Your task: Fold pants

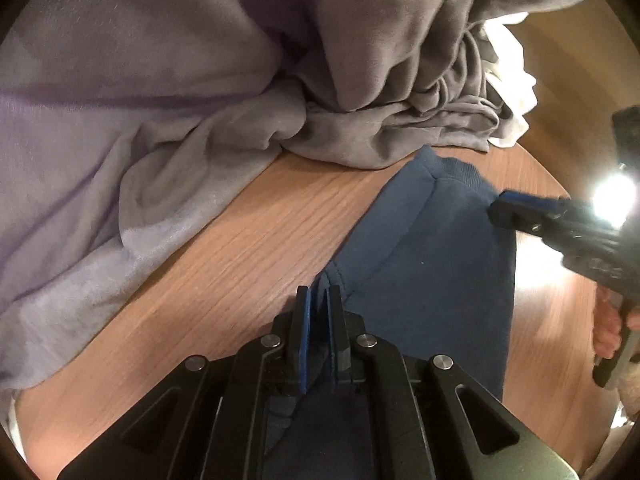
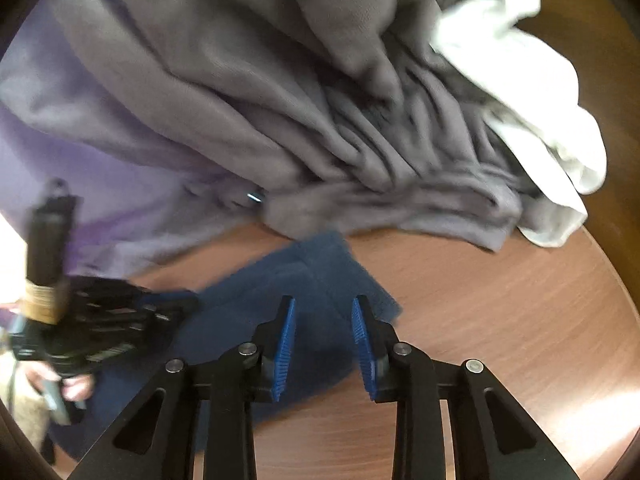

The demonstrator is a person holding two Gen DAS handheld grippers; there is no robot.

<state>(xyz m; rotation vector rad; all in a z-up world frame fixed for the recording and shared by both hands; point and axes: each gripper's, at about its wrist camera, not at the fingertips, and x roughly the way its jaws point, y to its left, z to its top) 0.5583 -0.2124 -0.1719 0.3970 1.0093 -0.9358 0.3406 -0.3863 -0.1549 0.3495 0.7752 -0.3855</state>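
Note:
Dark blue pants lie flat on the wooden table, with a ribbed cuff at their far end. My left gripper is shut on a bunched fold at the pants' left edge, and blue cloth shows between its pads. In the right wrist view my right gripper hovers over the pants near the cuff. It is open, with a clear gap between its blue pads. The right gripper enters the left wrist view from the right, and the left gripper is blurred in the right wrist view.
A pile of grey fabric and lavender fabric crowds the far and left side of the table. A white cloth lies at the far right of the pile. A person's hand holds the right gripper's handle.

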